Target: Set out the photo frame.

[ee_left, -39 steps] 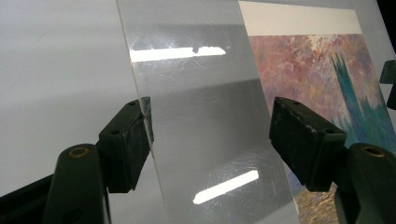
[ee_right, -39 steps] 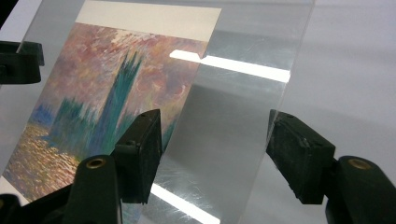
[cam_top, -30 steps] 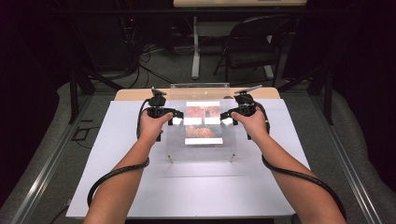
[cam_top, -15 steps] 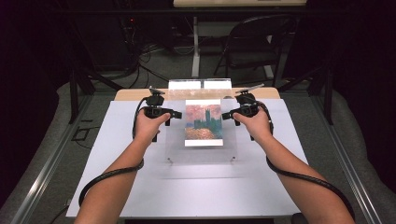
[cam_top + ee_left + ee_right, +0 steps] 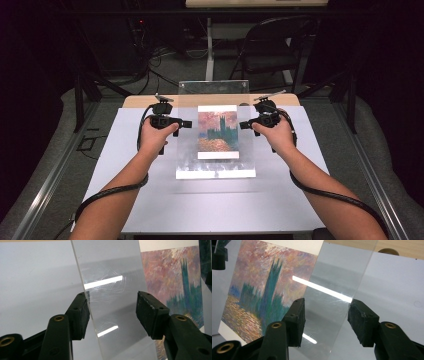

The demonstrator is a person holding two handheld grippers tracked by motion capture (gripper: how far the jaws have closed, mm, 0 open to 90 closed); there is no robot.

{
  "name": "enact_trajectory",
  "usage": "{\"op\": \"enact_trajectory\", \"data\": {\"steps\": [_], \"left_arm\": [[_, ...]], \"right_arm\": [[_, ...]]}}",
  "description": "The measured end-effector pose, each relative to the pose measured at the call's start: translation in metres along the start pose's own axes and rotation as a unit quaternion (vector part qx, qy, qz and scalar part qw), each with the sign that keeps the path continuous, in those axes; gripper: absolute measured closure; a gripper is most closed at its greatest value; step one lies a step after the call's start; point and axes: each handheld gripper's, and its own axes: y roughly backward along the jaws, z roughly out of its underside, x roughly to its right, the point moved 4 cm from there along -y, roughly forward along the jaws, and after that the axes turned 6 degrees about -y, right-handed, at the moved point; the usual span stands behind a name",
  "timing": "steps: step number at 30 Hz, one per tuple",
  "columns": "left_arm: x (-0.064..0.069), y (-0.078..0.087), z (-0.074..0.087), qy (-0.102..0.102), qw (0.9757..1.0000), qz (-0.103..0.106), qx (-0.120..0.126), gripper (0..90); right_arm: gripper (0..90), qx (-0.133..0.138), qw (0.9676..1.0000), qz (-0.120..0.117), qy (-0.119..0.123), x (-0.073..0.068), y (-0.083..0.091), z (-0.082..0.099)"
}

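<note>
Both forearms reach forward, left hand-held gripper (image 5: 186, 123) and right hand-held gripper (image 5: 244, 124) level, jaws closing (not yet gripping) astride the clear panel's (image 5: 215, 145) side edges.

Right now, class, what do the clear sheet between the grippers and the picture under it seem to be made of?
Clear sheet: probably acrylic, possibly glass; transparent and glossy, with fine scratches and bright strip-light reflections. Picture: seemingly a paper print of a painting with towers over water; flat, white-bordered and apparently matte.

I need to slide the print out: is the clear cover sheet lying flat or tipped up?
Tipped up: the clear cover sheet's far edge stands high above the table, with the print seen through it.
</note>
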Motion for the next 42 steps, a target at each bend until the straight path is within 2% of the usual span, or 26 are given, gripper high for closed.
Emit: {"op": "enact_trajectory", "data": {"steps": [5, 8, 16, 26, 30, 42], "left_arm": [[0.008, 0.011, 0.003, -0.018, 0.9998, -0.006, 0.002, 46.7], [0.01, 0.016, 0.005, -0.022, 0.9997, -0.003, 0.004, 49.2], [0.017, 0.031, 0.012, -0.042, 0.999, 0.001, 0.018, 53.0], [0.026, 0.049, 0.023, -0.066, 0.9974, 0.003, 0.028, 58.4], [0.029, 0.056, 0.029, -0.072, 0.9967, 0.011, 0.035, 60.6], [0.04, 0.069, 0.041, -0.099, 0.9942, 0.006, 0.042, 62.2]], "right_arm": [[50.8, 0.003, 0.9998, 0.006, 0.019, -0.007, 0.012, 0.003], [53.2, 0.011, 0.9994, 0.004, 0.031, -0.009, 0.019, 0.006], [59.0, 0.023, 0.9991, -0.004, 0.034, -0.013, 0.034, 0.012], [64.0, 0.03, 0.9977, -0.012, 0.06, -0.019, 0.053, 0.022], [65.6, 0.033, 0.9971, -0.016, 0.067, -0.022, 0.06, 0.027], [66.1, 0.033, 0.9964, -0.029, 0.072, -0.03, 0.074, 0.036]]}}
